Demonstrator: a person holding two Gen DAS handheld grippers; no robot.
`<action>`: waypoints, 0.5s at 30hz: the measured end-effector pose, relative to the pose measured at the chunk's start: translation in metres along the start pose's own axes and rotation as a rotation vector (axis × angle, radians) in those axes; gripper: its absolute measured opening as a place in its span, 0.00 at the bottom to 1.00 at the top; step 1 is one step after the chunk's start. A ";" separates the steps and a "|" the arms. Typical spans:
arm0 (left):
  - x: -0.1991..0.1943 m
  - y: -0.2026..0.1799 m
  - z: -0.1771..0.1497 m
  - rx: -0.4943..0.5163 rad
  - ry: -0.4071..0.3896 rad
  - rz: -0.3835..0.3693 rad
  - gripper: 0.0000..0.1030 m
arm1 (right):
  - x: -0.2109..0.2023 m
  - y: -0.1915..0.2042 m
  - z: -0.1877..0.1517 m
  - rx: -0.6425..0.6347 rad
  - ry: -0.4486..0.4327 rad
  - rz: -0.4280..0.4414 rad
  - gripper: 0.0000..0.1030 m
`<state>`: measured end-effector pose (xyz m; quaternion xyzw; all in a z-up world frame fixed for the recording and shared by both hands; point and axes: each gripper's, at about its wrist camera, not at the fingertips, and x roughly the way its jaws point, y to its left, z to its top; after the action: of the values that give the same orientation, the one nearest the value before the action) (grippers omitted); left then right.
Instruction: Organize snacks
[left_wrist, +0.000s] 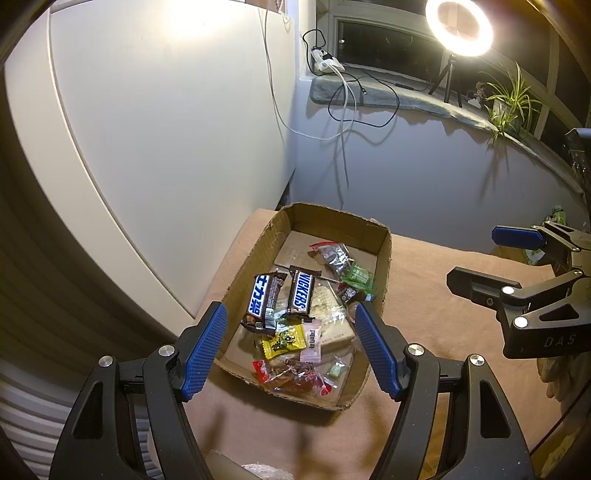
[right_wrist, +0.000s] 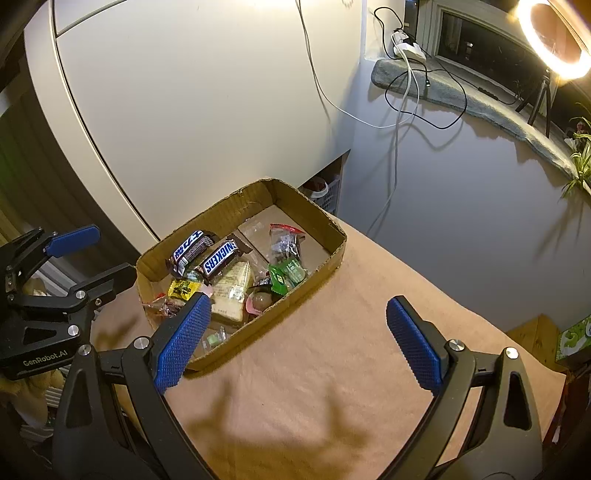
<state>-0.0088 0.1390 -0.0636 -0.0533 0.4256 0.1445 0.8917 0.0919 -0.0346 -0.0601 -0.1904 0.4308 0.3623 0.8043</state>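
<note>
Tan-covered desk sat against a grey wall, white cabinet on its left. Snacks lay in the cardboard tray at the far-left corner. Left gripper and right gripper were wide open, empty; bare desk lay right of the tray.

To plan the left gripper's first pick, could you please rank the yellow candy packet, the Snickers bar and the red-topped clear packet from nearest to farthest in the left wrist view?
From the open left gripper:
1. Yellow candy packet, near end of the cardboard box.
2. Snickers bar, mid-box.
3. Red-topped clear packet, far end.
</note>
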 end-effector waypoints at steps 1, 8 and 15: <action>-0.001 0.000 0.000 0.000 -0.001 0.000 0.70 | 0.000 0.000 0.000 0.000 0.000 0.000 0.95; -0.004 -0.002 0.000 0.001 -0.003 0.002 0.70 | -0.002 0.001 -0.001 0.000 0.001 0.002 0.95; -0.005 -0.001 -0.002 0.001 -0.006 0.001 0.70 | -0.003 0.004 -0.003 0.001 0.001 -0.001 0.95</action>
<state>-0.0124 0.1364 -0.0609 -0.0524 0.4231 0.1449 0.8929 0.0862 -0.0350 -0.0594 -0.1903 0.4313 0.3615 0.8044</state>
